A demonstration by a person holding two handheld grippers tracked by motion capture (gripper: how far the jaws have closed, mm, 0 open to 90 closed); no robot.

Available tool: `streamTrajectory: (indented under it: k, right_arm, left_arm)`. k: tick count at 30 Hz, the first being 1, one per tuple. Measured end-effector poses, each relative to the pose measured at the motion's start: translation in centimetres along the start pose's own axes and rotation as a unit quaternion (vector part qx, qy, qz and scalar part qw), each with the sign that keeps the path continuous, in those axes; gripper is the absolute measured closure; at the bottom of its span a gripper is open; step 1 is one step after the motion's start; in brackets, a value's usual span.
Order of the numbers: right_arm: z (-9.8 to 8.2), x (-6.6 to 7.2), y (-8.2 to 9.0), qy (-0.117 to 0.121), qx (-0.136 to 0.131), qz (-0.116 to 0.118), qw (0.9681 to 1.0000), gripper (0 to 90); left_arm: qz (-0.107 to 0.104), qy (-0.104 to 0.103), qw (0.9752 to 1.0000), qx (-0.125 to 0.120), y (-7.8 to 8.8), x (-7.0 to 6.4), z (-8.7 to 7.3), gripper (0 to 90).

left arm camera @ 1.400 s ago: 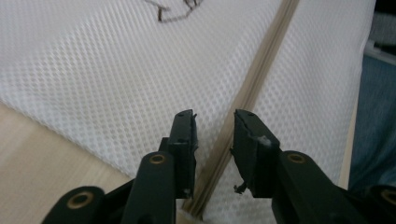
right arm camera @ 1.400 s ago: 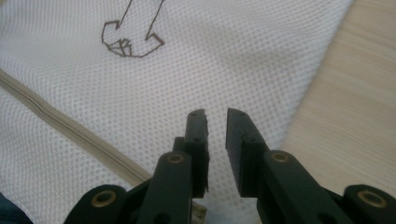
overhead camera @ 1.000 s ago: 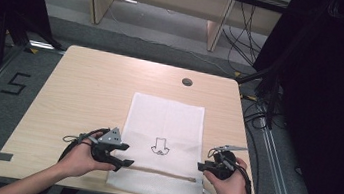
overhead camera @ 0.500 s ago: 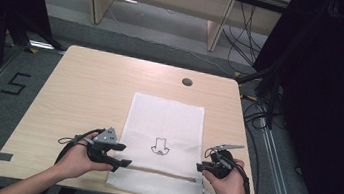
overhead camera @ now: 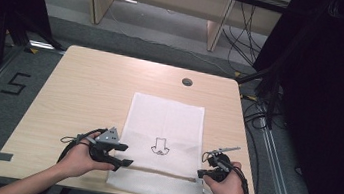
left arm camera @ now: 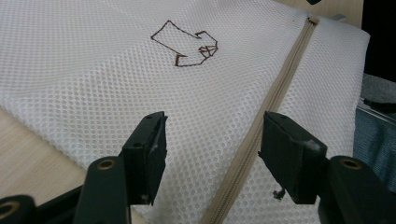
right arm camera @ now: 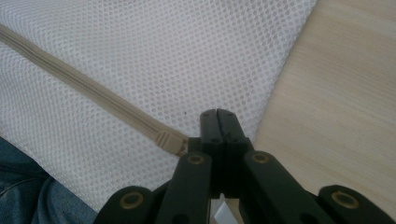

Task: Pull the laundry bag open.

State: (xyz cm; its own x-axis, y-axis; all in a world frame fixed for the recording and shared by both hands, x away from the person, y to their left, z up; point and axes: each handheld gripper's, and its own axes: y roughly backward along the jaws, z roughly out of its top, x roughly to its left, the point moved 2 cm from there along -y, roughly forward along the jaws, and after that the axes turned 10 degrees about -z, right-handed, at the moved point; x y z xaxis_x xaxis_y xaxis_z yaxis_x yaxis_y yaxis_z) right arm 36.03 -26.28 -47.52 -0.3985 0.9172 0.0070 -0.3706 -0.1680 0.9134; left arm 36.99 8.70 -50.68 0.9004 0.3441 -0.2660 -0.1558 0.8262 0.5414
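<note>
A white mesh bag (overhead camera: 166, 121) with a drawn arrow (overhead camera: 159, 147) lies flat on the table, a beige zipper (overhead camera: 160, 172) running across its near end. My left gripper (overhead camera: 124, 155) rests at the bag's left edge. In the left gripper view it (left arm camera: 212, 140) stands open just above the mesh, the zipper (left arm camera: 275, 93) passing between the jaws. My right gripper (overhead camera: 201, 174) is at the zipper's right end. Its jaws (right arm camera: 218, 114) have just been closing and now meet beside the zipper's end (right arm camera: 170, 140), pinching the small pull, which is mostly hidden.
The wooden table (overhead camera: 90, 86) has a cable hole (overhead camera: 187, 82) at the back. Bare wood lies to the left of the bag and beyond it. The person's jeans (right arm camera: 28, 196) show at the table's near edge. Cables and dark drapes stand to the right.
The right gripper's jaws have come together at the zipper's right end. The left gripper and the bag have stayed where they were.
</note>
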Motion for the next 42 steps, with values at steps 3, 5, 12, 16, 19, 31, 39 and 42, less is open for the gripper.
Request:
streamTrajectory:
  k: [3,5,12,16,19,31,39,42]
  right_arm:
    - [0.1,0.1,0.0,-0.005,0.011,-0.007,0.9999,90.0]
    - [0.1,0.0,-0.1,-0.004,0.010,-0.012,0.9999,90.0]
    - [0.0,0.2,-0.5,-0.019,0.033,-0.002,0.9993,90.0]
    - [-0.3,0.1,-0.7,-0.049,0.061,0.003,0.9969,90.0]
    - [-0.3,0.1,-0.7,-0.057,0.066,0.005,0.9962,90.0]
    - [-0.7,0.6,-1.8,-0.049,0.098,-0.005,0.9939,90.0]
    - [-0.7,0.6,-1.8,-0.041,0.090,-0.014,0.9950,90.0]
    - [-0.7,0.3,-2.0,-0.016,0.077,-0.008,0.9969,90.0]
  left_arm:
    - [-0.008,-0.011,0.9999,0.008,0.1,0.0,0.0,40.4]
    - [-0.001,-0.009,0.9999,0.003,0.1,-0.1,0.0,40.4]
    - [-0.005,-0.013,0.9999,0.002,-0.3,-0.1,0.2,40.4]
    - [-0.006,-0.012,0.9999,0.004,-0.4,-0.2,0.1,40.5]
    - [-0.006,-0.008,0.9999,0.006,-0.4,-0.1,0.1,40.5]
    - [-0.016,-0.035,0.9993,0.000,-0.8,-1.4,1.3,47.1]
    - [-0.039,-0.049,0.9980,0.007,-1.8,-2.2,2.9,52.3]
    - [-0.046,-0.050,0.9977,0.006,-2.3,-2.4,3.2,52.4]
